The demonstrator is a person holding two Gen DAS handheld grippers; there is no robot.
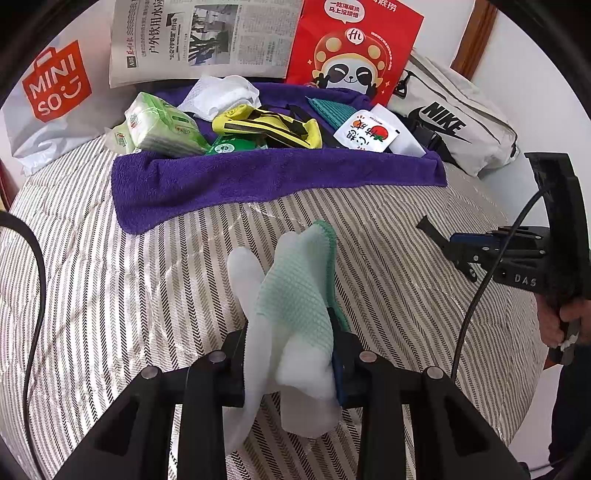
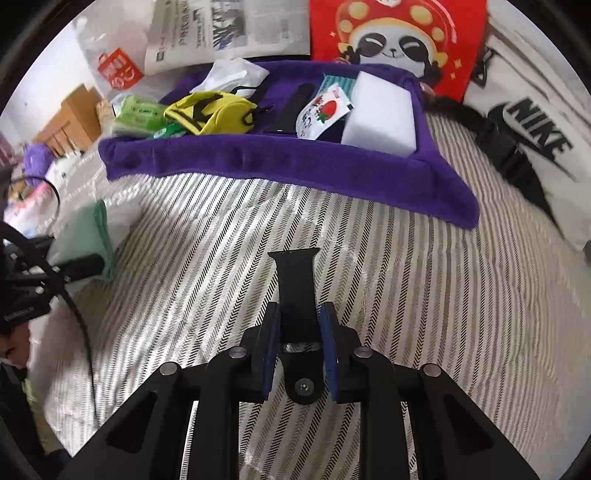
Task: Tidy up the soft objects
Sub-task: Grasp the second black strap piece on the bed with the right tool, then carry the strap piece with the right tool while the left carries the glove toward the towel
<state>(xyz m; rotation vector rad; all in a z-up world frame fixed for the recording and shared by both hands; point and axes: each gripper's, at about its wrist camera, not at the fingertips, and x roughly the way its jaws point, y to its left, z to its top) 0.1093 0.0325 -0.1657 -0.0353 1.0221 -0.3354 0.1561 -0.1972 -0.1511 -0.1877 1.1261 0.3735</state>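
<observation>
Left wrist: left gripper (image 1: 291, 365) clamps a green cloth (image 1: 295, 291) (right gripper (image 2: 299, 354) pinches a black strap (image 2: 295, 284)).

A home bedroom: a bed with a striped herringbone quilt (image 1: 110, 280) fills the frame, a wooden door frame (image 1: 476, 33) at upper right, and cardboard boxes (image 2: 70, 118) stacked by the wall at upper left.

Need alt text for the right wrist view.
The right gripper is shut on a black watch strap above a striped bedcover. Beyond lies a purple towel holding a yellow pouch and a white sponge block.
</observation>
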